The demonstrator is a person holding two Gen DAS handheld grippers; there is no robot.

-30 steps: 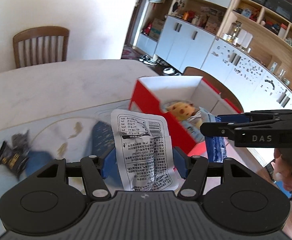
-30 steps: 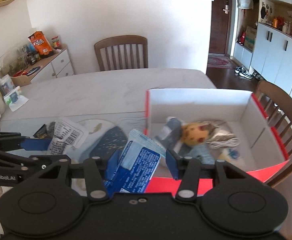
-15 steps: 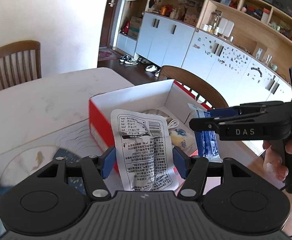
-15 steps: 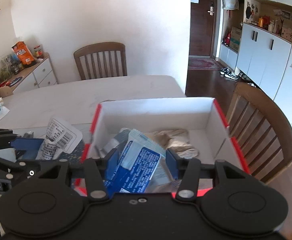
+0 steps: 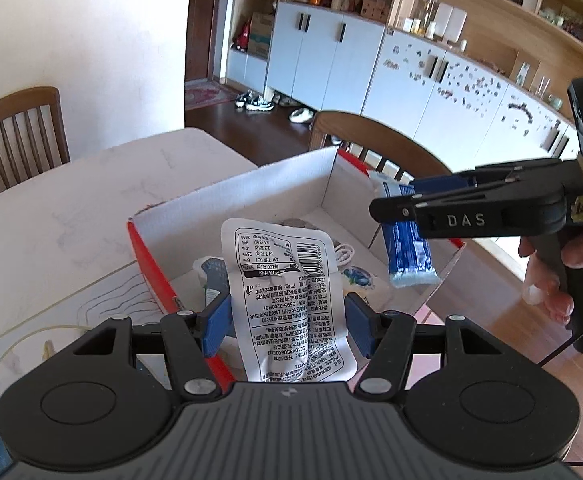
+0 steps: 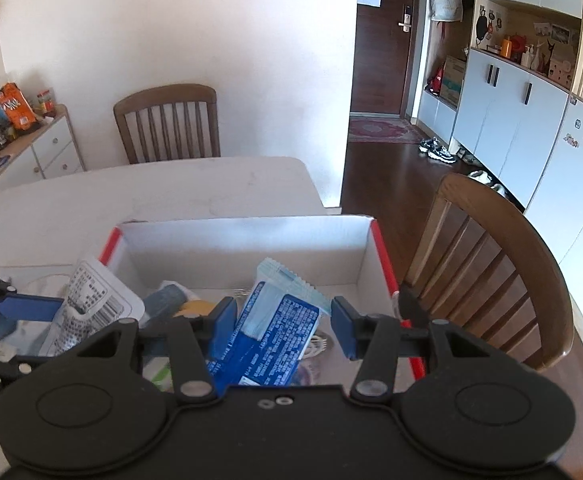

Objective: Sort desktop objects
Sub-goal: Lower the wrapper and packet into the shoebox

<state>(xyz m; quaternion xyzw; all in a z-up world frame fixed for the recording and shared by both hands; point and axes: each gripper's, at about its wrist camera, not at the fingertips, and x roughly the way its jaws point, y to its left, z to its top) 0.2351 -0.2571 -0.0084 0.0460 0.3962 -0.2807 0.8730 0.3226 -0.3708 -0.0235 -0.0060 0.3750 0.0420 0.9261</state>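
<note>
Since a second ago both hands have carried their packets sideways off the cluttered end of the counter, so the red box with white inner walls (image 5: 227,208) now sits squarely under both cameras instead of off toward 2 o'clock.

Nearest in the left wrist view, the left tongs (image 5: 287,326) grip a white printed packet (image 5: 287,300) between their blue pads, the packet standing upright over the box's near left corner. In the right wrist view the right tongs (image 6: 283,326) clamp a blue and white packet (image 6: 275,320), tilted toward 1 o'clock above the near side of the box. From the left camera the same blue packet hangs at 3 o'clock over the box's right wall, with the person's hand (image 5: 547,280) around the black handle behind it.

Down inside the box lie a coiled white cable (image 5: 343,254), a small pouch with a blue print (image 5: 357,276) and other wrapped items, partly hidden by the held packets.

Beyond the box the pale counter (image 6: 151,196) runs to a wooden chair (image 6: 167,120) at 11 o'clock, and a second chair (image 6: 491,264) stands at 3 o'clock just beside the box.
</note>
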